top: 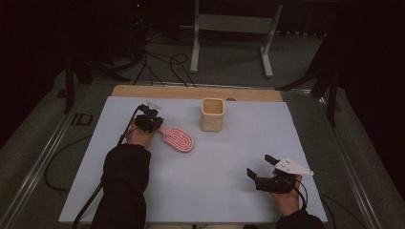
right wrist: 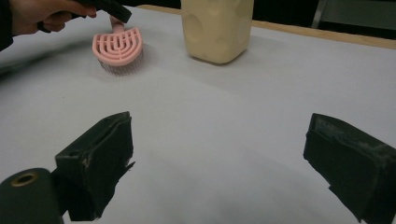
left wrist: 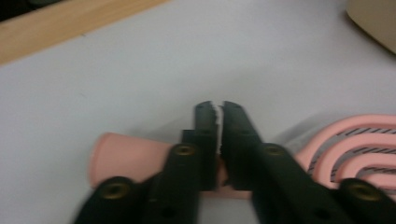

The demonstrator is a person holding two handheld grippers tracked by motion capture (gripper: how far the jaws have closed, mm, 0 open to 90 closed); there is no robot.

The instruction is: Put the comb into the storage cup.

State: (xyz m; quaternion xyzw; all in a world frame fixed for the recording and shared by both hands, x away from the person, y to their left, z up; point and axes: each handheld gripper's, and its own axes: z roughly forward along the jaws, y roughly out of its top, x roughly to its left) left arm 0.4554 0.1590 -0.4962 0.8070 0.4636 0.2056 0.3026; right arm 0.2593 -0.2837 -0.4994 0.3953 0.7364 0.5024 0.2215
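Nearest the person, at about 5 o'clock on the white table sheet (top: 205, 181), the right gripper (top: 261, 166) rests with its 2 black jaws spread wide and nothing between them. Farther off, at about 10 o'clock, the left gripper (top: 160, 128) has its jaws pinched narrow on the handle of the pink plastic hairbrush with looped slots (top: 179, 139); the brush lies flat on the sheet, its oval head pointing toward 4 o'clock. Beyond it, near 12 o'clock and just beside the brush, stands the cream square-sided cup (top: 212, 114), upright.
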